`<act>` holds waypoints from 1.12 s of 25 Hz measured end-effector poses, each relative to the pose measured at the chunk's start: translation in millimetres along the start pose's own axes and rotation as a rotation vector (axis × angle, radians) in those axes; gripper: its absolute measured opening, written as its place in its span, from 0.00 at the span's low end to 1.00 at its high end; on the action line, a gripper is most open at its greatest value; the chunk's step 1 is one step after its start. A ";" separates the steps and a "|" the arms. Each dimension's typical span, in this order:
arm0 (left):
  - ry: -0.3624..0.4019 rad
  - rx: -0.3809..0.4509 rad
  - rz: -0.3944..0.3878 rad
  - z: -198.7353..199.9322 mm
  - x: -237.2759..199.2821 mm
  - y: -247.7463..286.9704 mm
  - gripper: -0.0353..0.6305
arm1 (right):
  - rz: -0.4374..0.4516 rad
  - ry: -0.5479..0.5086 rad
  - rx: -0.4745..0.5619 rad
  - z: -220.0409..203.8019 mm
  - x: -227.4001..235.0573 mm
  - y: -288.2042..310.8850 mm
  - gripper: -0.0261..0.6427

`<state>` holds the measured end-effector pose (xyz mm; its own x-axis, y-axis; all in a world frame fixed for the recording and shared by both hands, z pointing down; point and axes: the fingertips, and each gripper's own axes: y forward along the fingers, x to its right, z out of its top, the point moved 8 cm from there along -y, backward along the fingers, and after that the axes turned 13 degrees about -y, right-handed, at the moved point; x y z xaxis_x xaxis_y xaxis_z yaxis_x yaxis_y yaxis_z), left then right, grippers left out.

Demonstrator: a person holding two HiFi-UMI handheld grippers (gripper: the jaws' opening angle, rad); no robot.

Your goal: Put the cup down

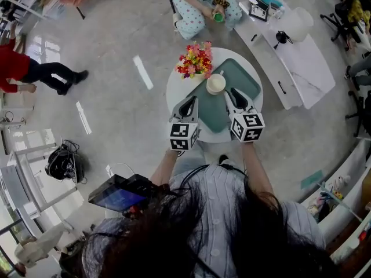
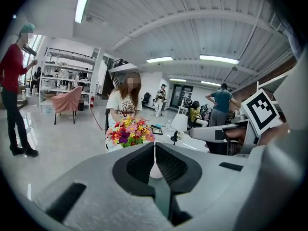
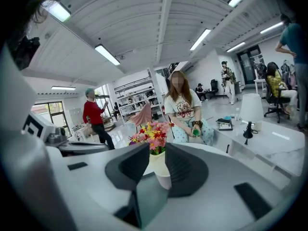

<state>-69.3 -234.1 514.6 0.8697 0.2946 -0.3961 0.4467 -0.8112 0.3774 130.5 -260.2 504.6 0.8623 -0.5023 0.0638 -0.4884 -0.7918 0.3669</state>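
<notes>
A cream cup (image 1: 215, 84) stands upright on a green tray (image 1: 244, 77) on the small round white table (image 1: 176, 89). My right gripper (image 1: 233, 91) hovers just right of the cup and close to it, not touching. In the right gripper view its jaws (image 3: 156, 153) stand a narrow gap apart, and the cup (image 3: 162, 170) shows beyond that gap. My left gripper (image 1: 188, 101) is over the tray's near left edge, short of the cup. Its jaws (image 2: 154, 148) meet at the tips with nothing held, and the cup (image 2: 155, 171) peeks through below them.
A bunch of bright flowers (image 1: 196, 59) stands at the table's far left edge, next to the cup. A person (image 1: 200, 4) sits just beyond the table. A long white desk (image 1: 298, 62) with a lamp lies to the right. A black bag (image 1: 64, 164) sits on the floor at left.
</notes>
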 end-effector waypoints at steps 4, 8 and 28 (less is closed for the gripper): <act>-0.004 0.030 0.002 0.8 26.7 -5.1 0.08 | 0.039 -0.017 0.002 -1.3 4.1 -20.8 0.20; 0.002 0.060 0.021 -2.6 49.2 -7.9 0.08 | 0.070 -0.022 0.008 -7.7 7.5 -39.2 0.19; -0.051 0.155 0.128 -64.1 165.2 -62.2 0.08 | 0.194 -0.078 0.048 -43.9 27.5 -166.0 0.17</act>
<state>60.1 -102.6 479.3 0.9037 0.1617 -0.3964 0.2923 -0.9096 0.2953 241.2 -127.3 486.2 0.7395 -0.6708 0.0558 -0.6515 -0.6923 0.3103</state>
